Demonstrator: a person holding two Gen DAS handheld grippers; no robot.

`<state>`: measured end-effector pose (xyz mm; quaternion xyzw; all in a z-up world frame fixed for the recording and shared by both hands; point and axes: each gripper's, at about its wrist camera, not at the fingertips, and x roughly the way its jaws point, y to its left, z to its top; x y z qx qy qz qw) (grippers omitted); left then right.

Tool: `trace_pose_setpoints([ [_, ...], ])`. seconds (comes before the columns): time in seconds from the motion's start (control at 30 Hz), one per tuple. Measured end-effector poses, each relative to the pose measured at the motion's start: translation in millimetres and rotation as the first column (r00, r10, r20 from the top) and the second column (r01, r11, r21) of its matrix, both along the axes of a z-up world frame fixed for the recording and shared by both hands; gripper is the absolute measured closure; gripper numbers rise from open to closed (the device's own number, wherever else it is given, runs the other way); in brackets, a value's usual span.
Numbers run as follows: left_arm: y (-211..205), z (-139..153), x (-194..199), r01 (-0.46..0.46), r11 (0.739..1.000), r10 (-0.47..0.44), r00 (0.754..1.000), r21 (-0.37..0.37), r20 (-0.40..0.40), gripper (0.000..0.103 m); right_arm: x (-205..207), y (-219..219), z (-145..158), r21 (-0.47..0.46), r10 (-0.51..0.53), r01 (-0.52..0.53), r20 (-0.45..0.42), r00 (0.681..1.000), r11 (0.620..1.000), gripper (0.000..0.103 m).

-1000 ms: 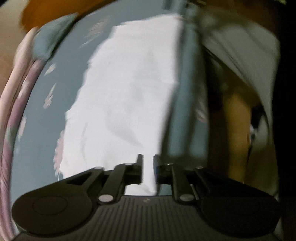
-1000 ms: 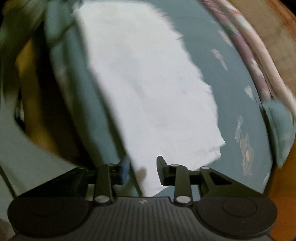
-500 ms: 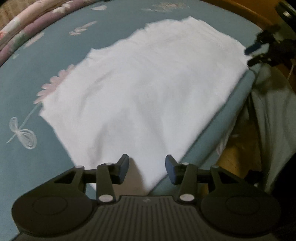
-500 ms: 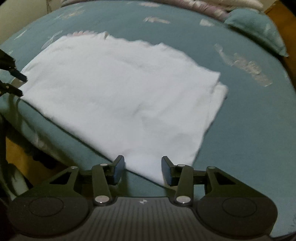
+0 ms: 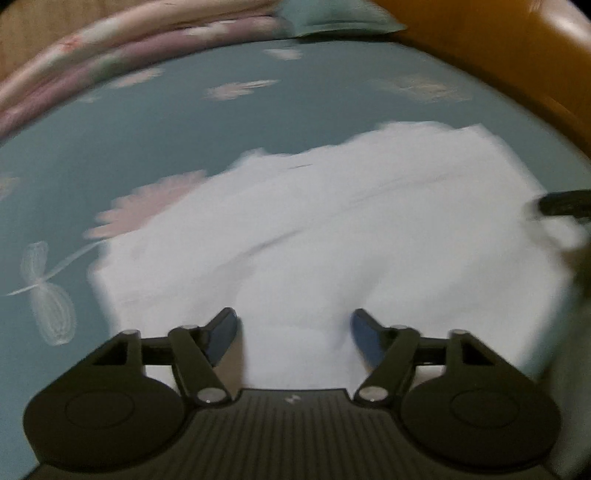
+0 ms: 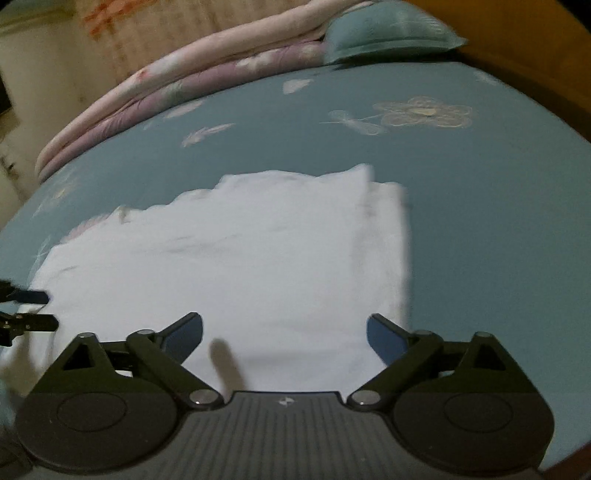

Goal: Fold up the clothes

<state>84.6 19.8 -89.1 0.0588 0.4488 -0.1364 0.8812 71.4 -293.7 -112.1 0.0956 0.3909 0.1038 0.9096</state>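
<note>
A white folded garment (image 5: 332,236) (image 6: 236,266) lies flat on the teal flowered bedsheet (image 5: 184,122) (image 6: 480,206). My left gripper (image 5: 293,328) is open, its fingers spread over the garment's near edge with nothing between them. My right gripper (image 6: 284,332) is also open, wide, over the near edge at the garment's right side. In the right wrist view the left gripper's fingertips (image 6: 33,308) show at the far left by the garment's left corner. In the left wrist view one dark finger of the right gripper (image 5: 565,201) shows at the right edge.
A rolled pink and lilac quilt (image 6: 177,88) (image 5: 110,48) and a teal pillow (image 6: 388,33) (image 5: 332,18) lie along the far side of the bed. An orange wooden bed frame (image 5: 498,55) (image 6: 535,48) borders the right side.
Both grippers have swung round to face the bed and opened wider. The garment, held up a second ago, now lies flat on the sheet in front of both.
</note>
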Motion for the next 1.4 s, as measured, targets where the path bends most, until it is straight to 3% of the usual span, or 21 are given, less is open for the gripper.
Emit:
trace_pose_setpoints([
  [0.07, 19.2, -3.5, 3.2, -0.055, 0.996, 0.055, 0.998, -0.066, -0.01, 0.014, -0.3, -1.9, 2.9, -0.011, -0.019, 0.019, 0.015, 1.0, 1.0, 0.006],
  [0.2, 15.7, 4.7, 7.8, -0.048, 0.989, 0.048, 0.999, -0.142, -0.008, 0.017, -1.0, -5.6, 8.7, -0.031, -0.056, 0.057, 0.045, 0.997, 0.998, 0.003],
  [0.3, 13.1, 10.8, 11.2, -0.043, 0.979, 0.042, 0.999, -0.199, -0.006, 0.016, 6.4, 2.5, 11.2, -0.003, -0.025, 0.025, 0.076, 0.997, 1.0, 0.0],
  [0.43, 9.6, 18.7, 15.8, -0.035, 0.962, 0.036, 0.999, -0.272, -0.002, 0.016, 24.0, 17.4, -7.8, -0.045, -0.013, 0.014, 0.025, 1.0, 0.999, 0.0],
  [0.57, 16.7, -10.8, 27.7, -0.157, 0.975, 0.15, 0.987, -0.154, -0.059, 0.017, 23.3, 21.9, -22.2, -0.073, -0.018, 0.02, 0.025, 1.0, 0.997, 0.0],
  [0.63, 29.5, -8.5, 34.0, -0.172, 0.965, 0.165, 0.985, -0.197, -0.056, 0.016, 20.8, 23.9, -24.3, -0.101, 0.002, 0.002, 0.035, 0.999, 0.995, 0.0],
  [0.73, 50.8, 5.5, 45.9, -0.246, 0.948, 0.24, 0.969, -0.204, -0.053, 0.016, 18.7, 26.1, -25.6, -0.125, 0.018, -0.012, 0.047, 0.999, 0.992, 0.0],
  [0.8, 63.0, 11.8, 52.5, -0.253, 0.934, 0.243, 0.967, -0.252, -0.07, 0.016, 16.4, 27.0, -25.6, -0.129, 0.01, -0.003, 0.054, 0.998, 0.992, 0.0],
  [0.97, 59.0, 0.2, 59.0, -0.195, 0.95, 0.185, 0.981, -0.245, -0.064, 0.015, 8.0, 33.6, -27.8, -0.168, 0.006, 0.009, 0.089, 0.996, 0.986, 0.0],
  [1.07, 50.8, -10.4, 57.6, -0.189, 0.968, 0.182, 0.982, -0.167, -0.056, 0.015, 7.9, 33.2, -27.3, -0.167, 0.01, 0.006, 0.09, 0.996, 0.986, 0.0],
  [1.13, 47.1, -2.1, 51.9, -0.185, 0.972, 0.179, 0.982, -0.142, -0.053, 0.015, 7.8, 33.0, -26.9, -0.169, 0.015, 0.0, 0.088, 0.996, 0.986, 0.0],
  [1.27, 52.5, 25.2, 20.9, -0.202, 0.959, 0.196, 0.979, -0.196, -0.048, 0.014, 6.5, 33.0, -27.7, -0.168, 0.014, 0.002, 0.096, 0.995, 0.986, 0.0],
  [1.4, 55.7, 26.1, -19.6, -0.246, 0.935, 0.219, 0.967, -0.257, -0.132, 0.014, 4.8, 34.2, -29.2, -0.17, 0.008, 0.01, 0.108, 0.994, 0.985, 0.0],
])
